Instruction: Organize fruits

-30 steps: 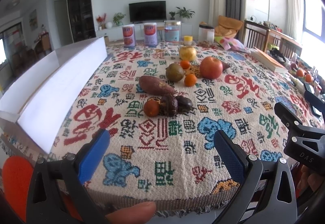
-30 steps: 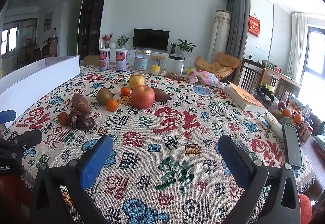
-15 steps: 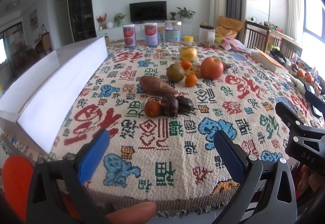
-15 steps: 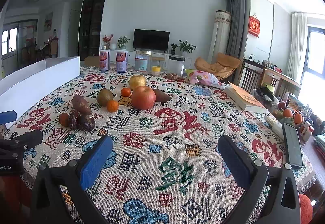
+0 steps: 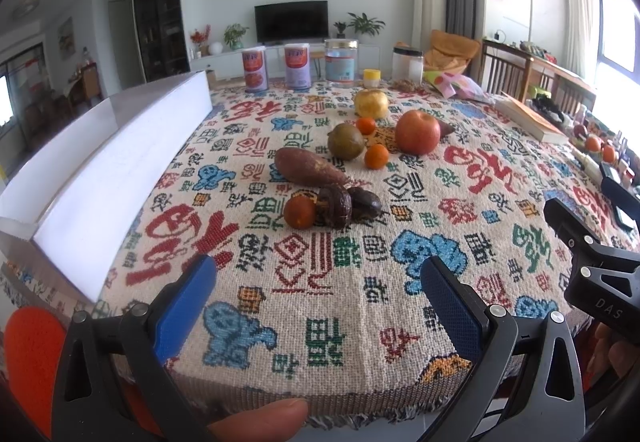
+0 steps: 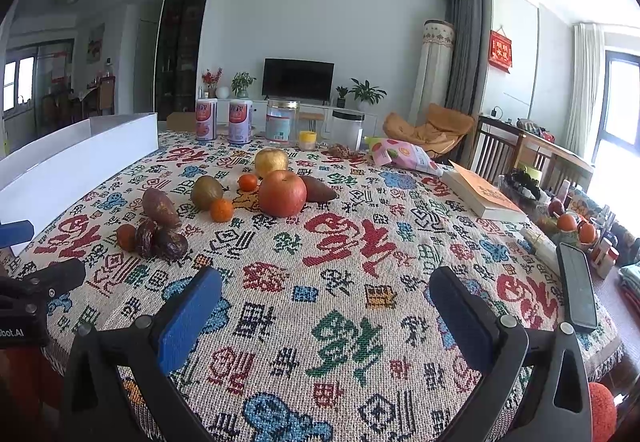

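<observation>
Fruit lies in a loose cluster mid-table on the patterned cloth: a red apple (image 5: 417,131) (image 6: 282,193), a yellow apple (image 5: 371,103), a green-brown round fruit (image 5: 345,141), three small oranges such as the near one (image 5: 299,212), a sweet potato (image 5: 308,172) and dark dried dates (image 5: 348,201) (image 6: 162,240). My left gripper (image 5: 318,302) is open and empty over the near table edge, short of the dates. My right gripper (image 6: 326,314) is open and empty over the cloth, right of the fruit.
A long white box (image 5: 100,169) (image 6: 76,153) stands along the table's left side. Cans and jars (image 5: 298,65) line the far edge. A book (image 6: 482,195), a snack bag (image 6: 404,155) and a phone (image 6: 576,290) lie at the right.
Both views have shifted very slightly; the fruit sits a touch lower in the frames. Nothing was taken hold of or moved.
</observation>
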Demonstrator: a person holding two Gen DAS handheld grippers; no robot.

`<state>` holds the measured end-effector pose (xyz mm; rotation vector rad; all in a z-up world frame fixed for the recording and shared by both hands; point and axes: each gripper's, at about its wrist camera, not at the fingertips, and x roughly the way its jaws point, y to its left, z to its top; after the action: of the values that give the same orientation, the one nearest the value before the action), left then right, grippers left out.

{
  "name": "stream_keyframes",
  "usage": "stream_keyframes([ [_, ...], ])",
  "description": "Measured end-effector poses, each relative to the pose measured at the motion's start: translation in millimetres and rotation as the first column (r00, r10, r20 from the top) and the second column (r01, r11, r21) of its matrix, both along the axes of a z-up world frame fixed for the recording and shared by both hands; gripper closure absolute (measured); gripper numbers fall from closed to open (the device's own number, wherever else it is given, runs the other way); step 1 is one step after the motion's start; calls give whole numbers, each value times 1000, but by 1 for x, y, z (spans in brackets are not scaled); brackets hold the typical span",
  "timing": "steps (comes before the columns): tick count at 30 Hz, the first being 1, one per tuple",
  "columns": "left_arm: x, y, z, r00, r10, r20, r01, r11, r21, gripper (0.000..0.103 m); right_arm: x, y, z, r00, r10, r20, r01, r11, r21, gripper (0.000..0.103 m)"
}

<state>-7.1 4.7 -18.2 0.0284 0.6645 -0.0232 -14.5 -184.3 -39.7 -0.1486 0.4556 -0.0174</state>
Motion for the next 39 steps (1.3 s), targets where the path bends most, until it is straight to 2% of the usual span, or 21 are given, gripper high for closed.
stream_keyframes([
  [6,2,1,-1,1000,-1,1,1,1000,6,1,1,0,0,1000,0,-2,0,1000,1,0],
  [11,19,19,-4,1000,10,-22,-10,1000,-1,1,3,1,-3,1000,6,-23,-6,1000,3,0],
  [15,48,34,-18,994,-36,-101,34,999,-23,1,6,2,-7,999,19,-43,-18,1000,3,0],
  [19,78,38,-40,972,-91,-215,87,996,-31,1,7,7,-10,997,40,-59,-40,999,-6,0],
  [25,98,36,-63,948,-57,-313,67,997,24,0,11,10,-17,992,75,-101,-76,997,1,0],
  [26,97,43,-64,951,-53,-303,49,999,-20,0,12,9,-19,991,78,-112,-78,997,8,0],
  [32,92,46,-65,962,-33,-270,32,999,-11,0,22,2,-28,979,100,-178,-88,994,69,0],
  [36,89,50,-62,958,-70,-279,67,998,-20,1,42,8,-33,948,195,-250,-164,976,141,0],
  [39,82,63,-61,963,-54,-263,43,998,-48,1,65,25,-38,881,358,-311,-304,930,209,3],
])
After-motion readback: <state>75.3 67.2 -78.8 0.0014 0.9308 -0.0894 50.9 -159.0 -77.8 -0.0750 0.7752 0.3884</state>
